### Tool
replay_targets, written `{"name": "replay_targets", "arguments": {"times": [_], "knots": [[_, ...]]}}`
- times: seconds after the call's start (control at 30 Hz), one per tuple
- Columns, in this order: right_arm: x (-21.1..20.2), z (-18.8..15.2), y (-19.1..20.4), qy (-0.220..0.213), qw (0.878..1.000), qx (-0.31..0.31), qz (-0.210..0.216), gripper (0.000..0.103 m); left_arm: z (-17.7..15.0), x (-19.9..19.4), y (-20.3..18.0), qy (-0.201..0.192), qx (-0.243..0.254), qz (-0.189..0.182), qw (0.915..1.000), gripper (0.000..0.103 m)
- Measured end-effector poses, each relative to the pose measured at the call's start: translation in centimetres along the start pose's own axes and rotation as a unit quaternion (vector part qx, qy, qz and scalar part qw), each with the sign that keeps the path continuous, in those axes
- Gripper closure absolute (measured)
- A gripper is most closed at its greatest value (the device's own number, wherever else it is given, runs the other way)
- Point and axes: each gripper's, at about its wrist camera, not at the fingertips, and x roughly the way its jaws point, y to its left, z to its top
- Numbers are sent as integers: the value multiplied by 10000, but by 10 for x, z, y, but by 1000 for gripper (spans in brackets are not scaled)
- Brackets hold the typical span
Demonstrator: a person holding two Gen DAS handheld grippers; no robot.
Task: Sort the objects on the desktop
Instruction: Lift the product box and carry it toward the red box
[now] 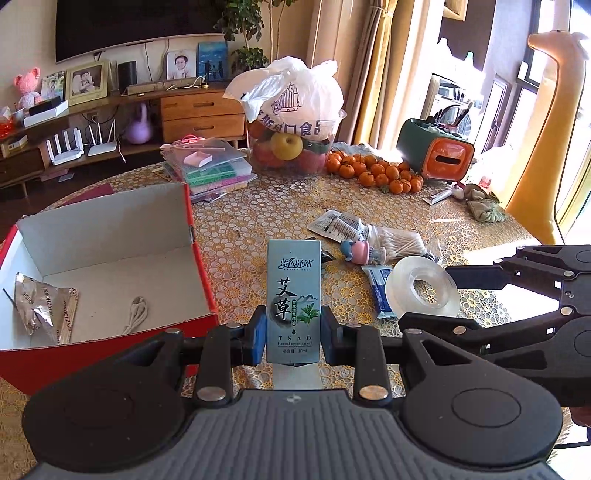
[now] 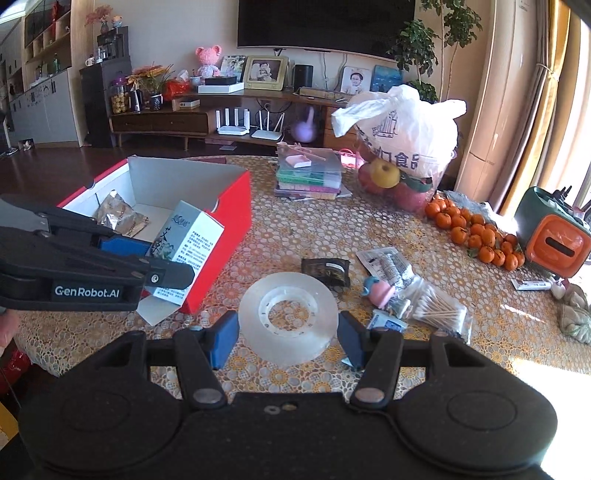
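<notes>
Beside the red box (image 1: 110,266) — left gripper (image 1: 293,332) jaws clamp the herbal-oil carton (image 1: 293,295); right gripper (image 2: 288,332) jaws straddle the tape roll (image 2: 288,317), contact unclear — next, probably boxing the carton.

A home living room, seen across a cluttered dining table.

A wall-mounted television (image 2: 325,26) hangs over a wooden media console (image 2: 207,110) with framed family photos (image 2: 265,72), a pink plush toy (image 2: 208,59) and routers (image 2: 233,123); curtains (image 2: 498,110), a houseplant (image 2: 439,40), and mandarins (image 2: 476,230) on a patterned tablecloth (image 2: 295,221).

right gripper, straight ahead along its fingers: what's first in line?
Beyond the tape roll between its jaws, the right gripper would probably meet the dark foil sachet lying on the table; depth is uncertain.
</notes>
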Motion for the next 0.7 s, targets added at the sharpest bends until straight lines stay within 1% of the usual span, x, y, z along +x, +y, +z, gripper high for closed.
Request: {"name": "replay_targets", "arguments": {"times": [0.43,0.7], "knots": [[16,38,56,-83,9986,-427,299,45,-4,-31,62,-45,-170,254,9995,75],[35,58,81,-67,9970,-624,443,45,-1,-38,96,-71,-244,450,9987,75]]}}
